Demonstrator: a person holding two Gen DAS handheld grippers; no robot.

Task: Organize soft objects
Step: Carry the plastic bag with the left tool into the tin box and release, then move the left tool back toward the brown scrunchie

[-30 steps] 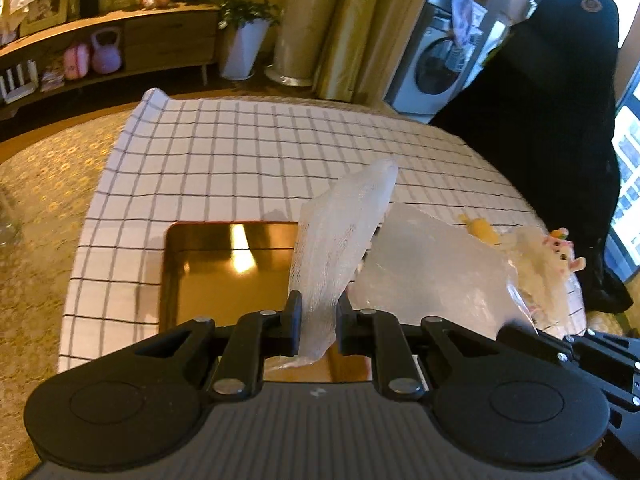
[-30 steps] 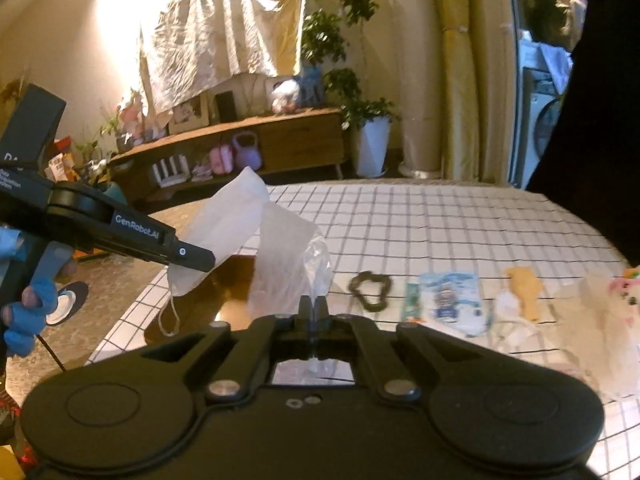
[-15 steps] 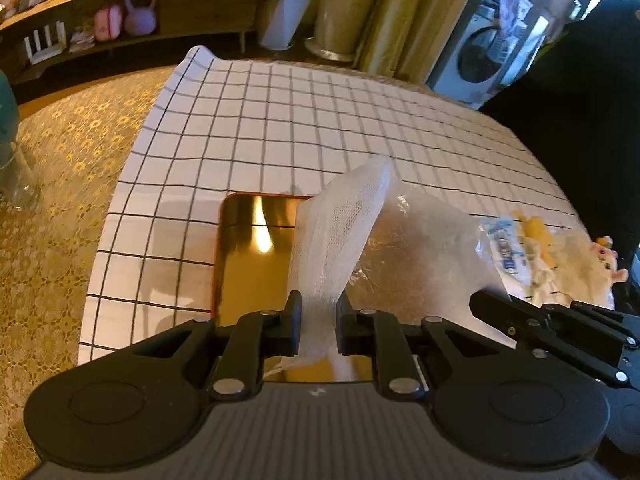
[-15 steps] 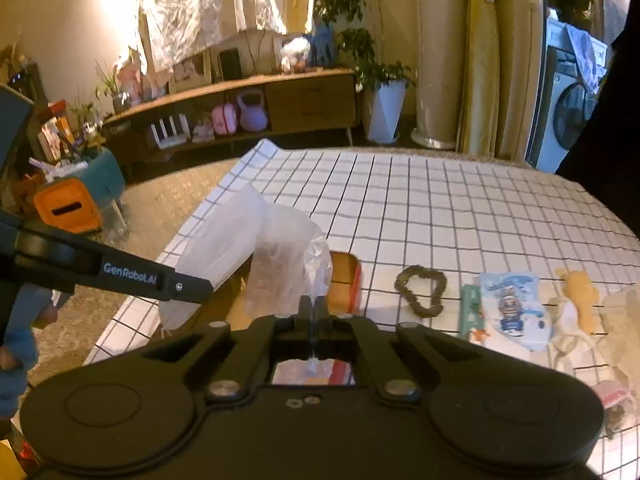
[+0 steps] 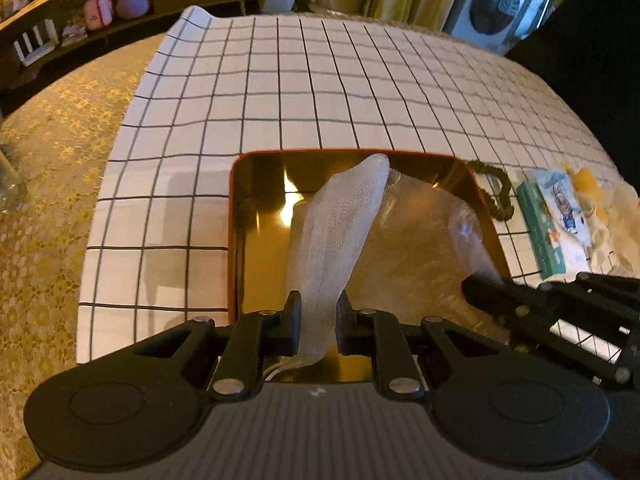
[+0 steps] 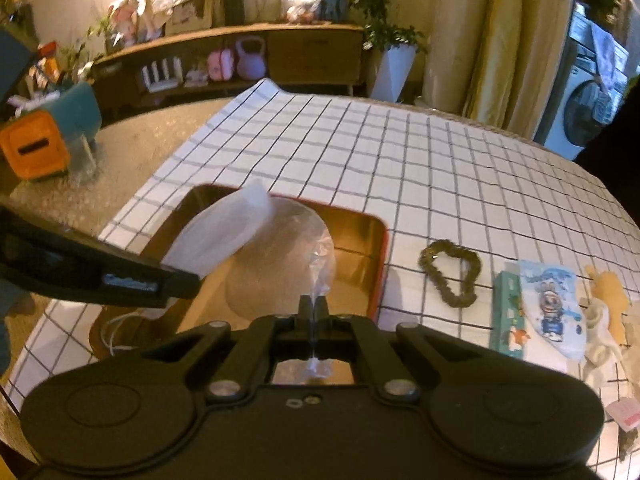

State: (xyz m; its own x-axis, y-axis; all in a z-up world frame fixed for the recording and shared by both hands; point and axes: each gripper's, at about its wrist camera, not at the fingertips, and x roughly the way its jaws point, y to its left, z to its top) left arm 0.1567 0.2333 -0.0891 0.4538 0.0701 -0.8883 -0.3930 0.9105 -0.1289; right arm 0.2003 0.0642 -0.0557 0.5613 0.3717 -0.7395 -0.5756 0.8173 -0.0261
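Observation:
My left gripper (image 5: 318, 312) is shut on a white face mask (image 5: 340, 236), whose body stands up over a shiny gold tin (image 5: 260, 240) with a red rim. Its ear loops trail below the jaws. My right gripper (image 6: 311, 306) is shut on the edge of a clear plastic bag (image 6: 280, 264), which hangs inside the same gold tin (image 6: 360, 264). In the right wrist view the face mask (image 6: 224, 236) and left gripper (image 6: 176, 286) sit to the left of the bag. The clear bag (image 5: 424, 248) fills the tin's right half in the left wrist view.
On the checked cloth (image 6: 400, 168) right of the tin lie a dark green scrunchie (image 6: 450, 276), a green tissue pack (image 6: 508, 320), a printed mask packet (image 6: 552, 308) and pale soft items (image 6: 604, 312). An orange box (image 6: 34, 152) stands at the table's left.
Both grippers have sunk toward the tin, carrying the mask and the clear bag down with them. The bag now hangs inside the tin instead of above it.

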